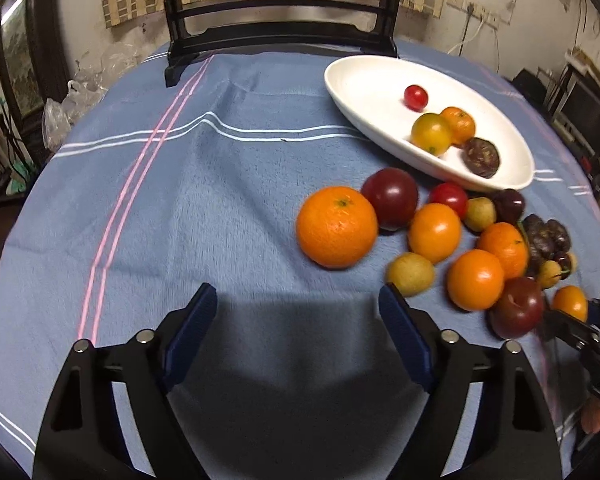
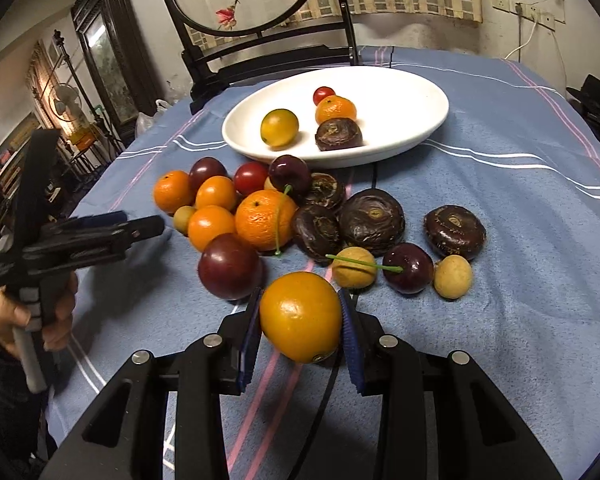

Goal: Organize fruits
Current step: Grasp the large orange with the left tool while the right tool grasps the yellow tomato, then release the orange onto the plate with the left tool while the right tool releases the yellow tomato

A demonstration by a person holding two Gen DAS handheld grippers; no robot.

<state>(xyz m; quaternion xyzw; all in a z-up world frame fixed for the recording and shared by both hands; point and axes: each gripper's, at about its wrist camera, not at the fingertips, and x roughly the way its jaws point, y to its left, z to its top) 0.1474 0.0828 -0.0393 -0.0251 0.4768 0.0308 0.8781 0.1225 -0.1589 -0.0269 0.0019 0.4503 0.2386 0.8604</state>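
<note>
Now the bench (image 2: 520,320), under its blue cloth, carries a white oval dish (image 2: 412,92) straight ahead of the right gripper (image 2: 300,320), beyond the loose fruit pile. Its fingers are closed on a yellow-orange fruit (image 2: 300,316), lifted near the pile's front. The left gripper (image 1: 296,316) hangs spread and empty, farther from the dish.

Fuzzy blue tablecloth (image 2: 500,340), glossy white ceramic dish (image 2: 400,92), dimpled shiny orange (image 2: 300,316)

Left tongs (image 1: 296,304) spread wide, holding nothing; right tongs (image 2: 300,320) clamped, gripping something.
</note>
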